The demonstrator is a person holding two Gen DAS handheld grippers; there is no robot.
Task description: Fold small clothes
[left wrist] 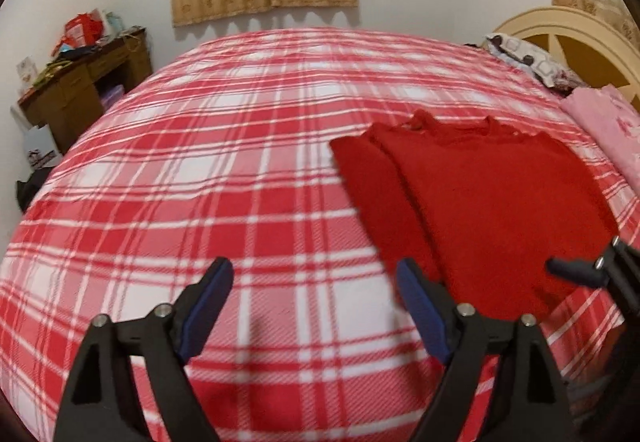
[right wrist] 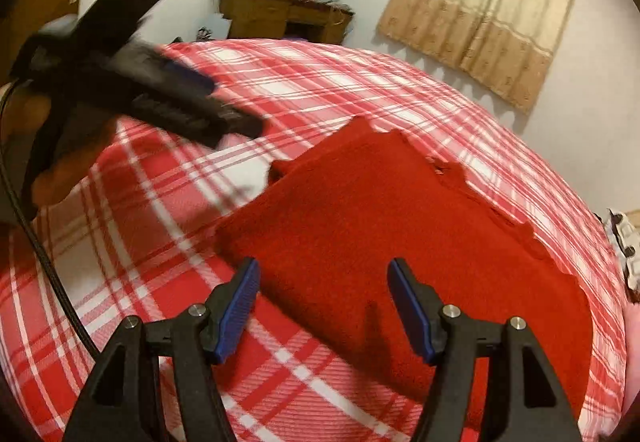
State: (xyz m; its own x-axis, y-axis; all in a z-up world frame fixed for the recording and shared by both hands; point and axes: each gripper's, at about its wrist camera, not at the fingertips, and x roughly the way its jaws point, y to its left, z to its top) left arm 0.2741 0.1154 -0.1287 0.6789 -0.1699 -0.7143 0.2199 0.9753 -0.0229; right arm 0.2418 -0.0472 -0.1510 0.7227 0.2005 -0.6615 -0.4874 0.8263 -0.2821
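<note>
A plaid-covered bed (left wrist: 240, 162) carries a red sweater (left wrist: 480, 194) — flat — and pillows (left wrist: 528, 62).

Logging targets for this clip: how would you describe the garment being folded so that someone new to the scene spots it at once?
Start at the bed, covered by a red-and-white plaid blanket. On its right half, near the headboard, lies a plain red sweater, flat, one side already folded in. The pink cloth beyond it is paler; the sweater alone is solid deep red, unpatterned.
</note>
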